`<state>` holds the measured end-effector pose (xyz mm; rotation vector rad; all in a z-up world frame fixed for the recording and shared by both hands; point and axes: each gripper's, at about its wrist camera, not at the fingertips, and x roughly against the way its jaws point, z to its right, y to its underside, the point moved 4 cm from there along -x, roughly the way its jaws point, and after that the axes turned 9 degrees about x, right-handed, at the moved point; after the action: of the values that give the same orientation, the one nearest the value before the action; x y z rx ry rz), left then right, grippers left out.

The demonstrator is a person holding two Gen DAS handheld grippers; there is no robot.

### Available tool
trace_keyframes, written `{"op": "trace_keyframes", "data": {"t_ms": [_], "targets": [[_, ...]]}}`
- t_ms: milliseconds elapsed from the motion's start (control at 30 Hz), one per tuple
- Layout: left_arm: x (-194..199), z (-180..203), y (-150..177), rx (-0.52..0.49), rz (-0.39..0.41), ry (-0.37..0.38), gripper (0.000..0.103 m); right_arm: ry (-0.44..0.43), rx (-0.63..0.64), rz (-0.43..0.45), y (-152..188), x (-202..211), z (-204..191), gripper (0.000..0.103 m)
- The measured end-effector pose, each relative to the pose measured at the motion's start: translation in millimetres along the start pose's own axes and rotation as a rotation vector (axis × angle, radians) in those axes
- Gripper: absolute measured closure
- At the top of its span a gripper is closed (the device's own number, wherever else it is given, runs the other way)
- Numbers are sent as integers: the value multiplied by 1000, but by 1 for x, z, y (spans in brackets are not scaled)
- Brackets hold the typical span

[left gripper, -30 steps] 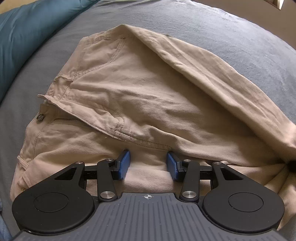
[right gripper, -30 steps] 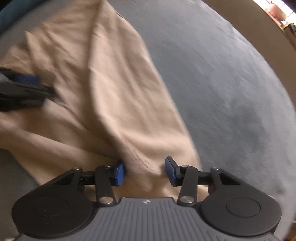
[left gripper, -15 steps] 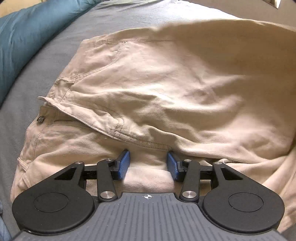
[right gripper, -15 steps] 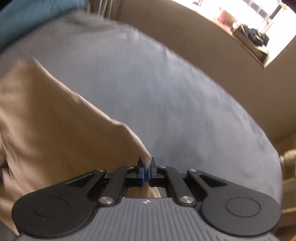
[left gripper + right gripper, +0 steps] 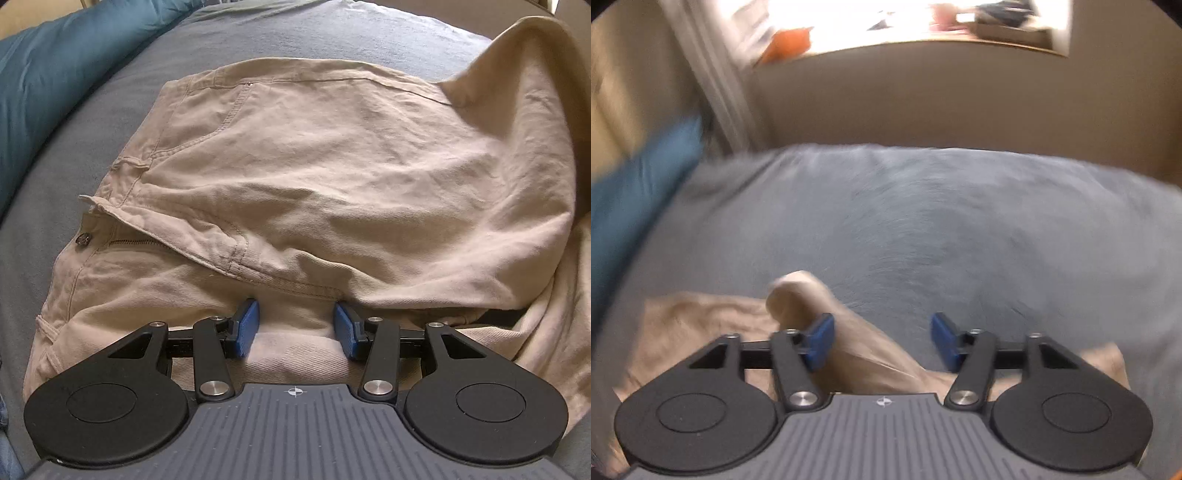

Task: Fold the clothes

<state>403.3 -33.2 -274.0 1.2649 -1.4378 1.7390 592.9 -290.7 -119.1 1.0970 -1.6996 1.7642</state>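
Since half a second ago, the trouser leg is standing up higher at the right edge of the left wrist view, and the right gripper (image 5: 882,341), whose jaws have just been opening, is hanging spread with a fold of cloth loose between its pads. The grey bed (image 5: 110,122) is carrying the beige trousers (image 5: 314,177), waistband lying toward the blue pillow (image 5: 55,81). The left gripper (image 5: 294,328) is pressing down on the trousers, jaws partly spread, cloth bulging between them.
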Motion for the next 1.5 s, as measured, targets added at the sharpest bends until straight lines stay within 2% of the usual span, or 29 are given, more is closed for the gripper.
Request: {"op": "trace_keyframes", "data": {"t_ms": [133,233,367,467,533,600,700,767,833,967,1033,1100,1167,1300,1367,1400,1433,1467,1500], "targets": [[0,1,0,-3,-3,-5,58,79,-145,-110,29,3,60,40],[0,0,0,-10,0,-6,58,60,-330,-175,37,-8,91,41],[0,-1,-1,-11,0,-12,56,35,-543,-276,40,-46,112,41],[1,-2,-1,-6,3,-18,56,45,-589,-370,44,-81,114,42],[1,-2,0,-6,7,-22,55,80,-601,-419,52,-102,115,50],[1,-2,0,-7,9,-24,55,103,-620,-445,63,-116,118,65],[2,-3,0,-7,7,-25,55,119,-697,-395,82,-113,131,100],[2,-3,-1,-8,3,-26,55,89,-741,-331,91,-97,138,102],[2,-3,-2,-12,2,-28,54,68,-727,-276,97,-77,140,102],[2,-3,-1,-20,3,-32,54,40,-706,-285,102,-59,146,99],[3,-3,-1,-25,6,-35,54,38,-742,-323,98,-64,150,92],[3,-2,-1,-28,8,-37,53,51,-780,-333,91,-76,153,62],[3,-2,-1,-27,8,-39,52,45,-796,-351,81,-93,151,58],[3,-1,-2,-19,10,-50,51,87,-768,-471,72,-131,142,58],[3,-1,-2,-17,13,-56,50,132,-729,-491,72,-141,138,59],[3,-1,-1,-16,14,-58,50,146,-748,-481,72,-140,139,61],[3,-1,-1,-16,14,-60,50,157,-772,-462,74,-137,140,70],[3,-1,-1,-15,15,-62,50,165,-783,-443,77,-133,143,88],[2,-1,-1,-15,14,-65,50,157,-795,-420,82,-128,146,91]]}}
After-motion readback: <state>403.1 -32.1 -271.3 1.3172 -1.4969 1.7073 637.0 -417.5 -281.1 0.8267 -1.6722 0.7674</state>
